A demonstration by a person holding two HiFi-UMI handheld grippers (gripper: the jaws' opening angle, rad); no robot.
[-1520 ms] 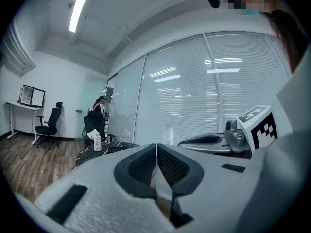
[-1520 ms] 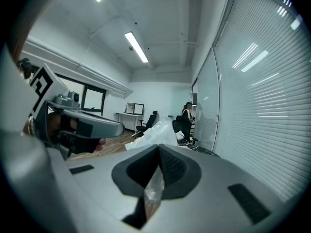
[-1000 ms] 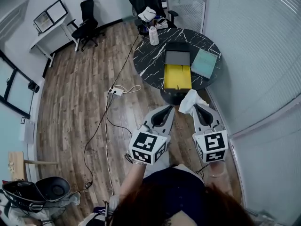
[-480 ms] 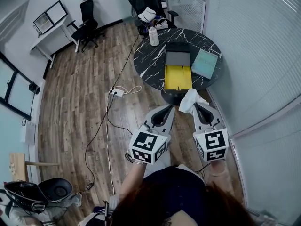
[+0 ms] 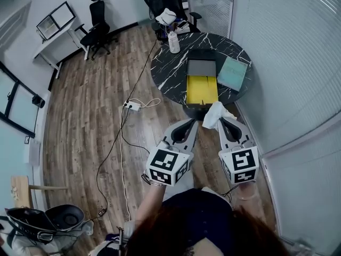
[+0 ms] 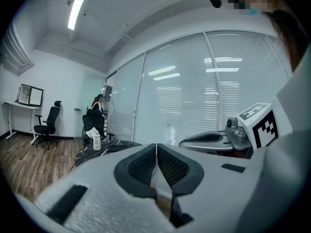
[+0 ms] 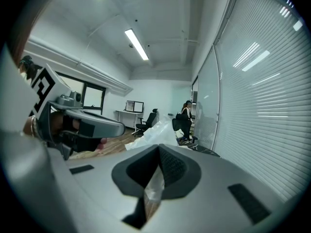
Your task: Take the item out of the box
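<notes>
On the round table an open box (image 5: pixel 201 88) with a yellow inside lies flat, its grey half (image 5: pixel 201 67) on the far side. I stand back from the table. My right gripper (image 5: pixel 222 119) is shut on a crumpled white plastic bag (image 5: pixel 213 113), which sticks up past the fingertips; in the right gripper view the bag (image 7: pixel 156 131) is pinched between the dark pads of that gripper (image 7: pixel 159 150). My left gripper (image 5: pixel 193 121) hovers beside it, shut with nothing between its pads, as the left gripper view shows (image 6: pixel 156 147).
The black marble table (image 5: pixel 170 73) also bears a teal flat lid (image 5: pixel 232 72) and a white bottle (image 5: pixel 174 40). Office chairs (image 5: pixel 98 28) stand beyond. A power strip with cables (image 5: pixel 131 104) lies on the wood floor. A glass wall with blinds (image 5: pixel 287 63) runs along the right.
</notes>
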